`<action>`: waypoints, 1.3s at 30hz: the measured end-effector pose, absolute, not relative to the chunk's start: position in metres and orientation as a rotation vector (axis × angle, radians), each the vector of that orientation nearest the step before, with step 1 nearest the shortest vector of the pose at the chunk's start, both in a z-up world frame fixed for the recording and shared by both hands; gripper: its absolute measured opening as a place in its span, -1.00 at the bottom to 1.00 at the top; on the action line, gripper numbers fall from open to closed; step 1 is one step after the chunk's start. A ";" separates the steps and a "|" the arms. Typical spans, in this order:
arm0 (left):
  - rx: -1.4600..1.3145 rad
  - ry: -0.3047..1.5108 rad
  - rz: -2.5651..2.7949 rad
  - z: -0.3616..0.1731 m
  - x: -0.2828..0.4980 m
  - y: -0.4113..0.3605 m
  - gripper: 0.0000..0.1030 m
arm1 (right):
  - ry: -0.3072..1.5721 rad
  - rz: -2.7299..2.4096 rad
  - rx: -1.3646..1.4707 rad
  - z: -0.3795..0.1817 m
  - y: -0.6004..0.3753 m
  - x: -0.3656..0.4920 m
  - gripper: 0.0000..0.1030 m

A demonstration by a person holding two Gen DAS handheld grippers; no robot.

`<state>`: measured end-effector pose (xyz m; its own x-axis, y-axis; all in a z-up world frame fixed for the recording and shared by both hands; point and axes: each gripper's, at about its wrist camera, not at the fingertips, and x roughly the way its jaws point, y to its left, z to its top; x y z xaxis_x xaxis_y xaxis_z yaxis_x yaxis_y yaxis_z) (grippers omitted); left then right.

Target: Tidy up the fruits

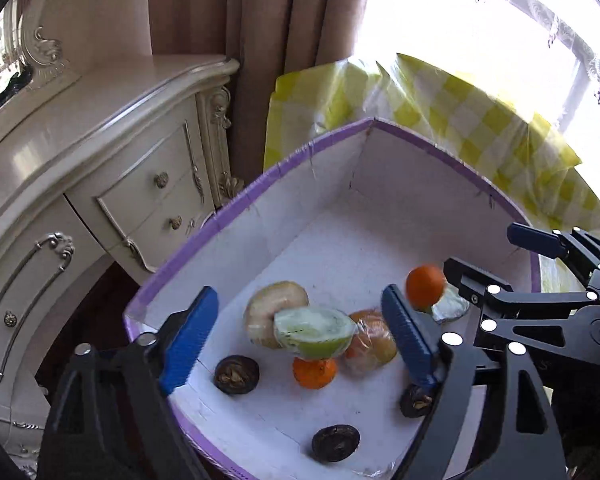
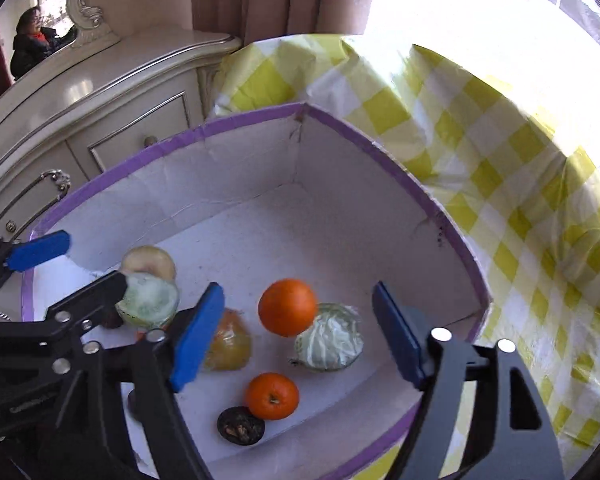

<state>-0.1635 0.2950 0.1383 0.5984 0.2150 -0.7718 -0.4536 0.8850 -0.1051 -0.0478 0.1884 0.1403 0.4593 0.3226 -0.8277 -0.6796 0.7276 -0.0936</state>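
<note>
A white box with a purple rim (image 1: 204, 224) (image 2: 384, 160) holds the fruit. In the left wrist view a wrapped green half fruit (image 1: 314, 332) is blurred in the air between my open left gripper's (image 1: 302, 340) blue fingers, above an orange (image 1: 314, 372), a tan round fruit (image 1: 274, 304) and a wrapped yellow fruit (image 1: 370, 340). In the right wrist view an orange (image 2: 287, 307) is blurred in the air between my open right gripper's (image 2: 298, 336) fingers, above a small cabbage (image 2: 330, 338) and another orange (image 2: 272, 396). Neither gripper touches a fruit.
Dark brown round fruits (image 1: 236, 374) (image 1: 335, 442) (image 2: 241, 426) lie on the box floor. The box sits on a yellow checked tablecloth (image 2: 500, 152). A cream carved dresser (image 1: 112, 152) stands at the left. A person (image 2: 32, 40) shows in its mirror.
</note>
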 end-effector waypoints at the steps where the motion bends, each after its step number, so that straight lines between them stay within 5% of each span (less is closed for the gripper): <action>1: -0.298 0.807 0.412 0.147 -0.169 0.296 0.75 | 0.897 0.653 -0.434 0.145 0.185 -0.047 0.76; 6: -0.250 0.687 0.524 0.178 -0.190 0.298 0.78 | 0.863 0.603 -0.475 0.159 0.172 -0.063 0.96; 39: -0.286 0.973 0.538 0.117 -0.198 0.279 0.78 | 1.054 0.604 -0.336 0.120 0.141 -0.124 0.96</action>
<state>-0.1976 0.2791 0.1172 0.4466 0.3028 -0.8419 -0.5517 0.8340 0.0073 -0.1237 0.1412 0.1200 0.3546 0.3010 -0.8852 -0.6110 0.7912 0.0243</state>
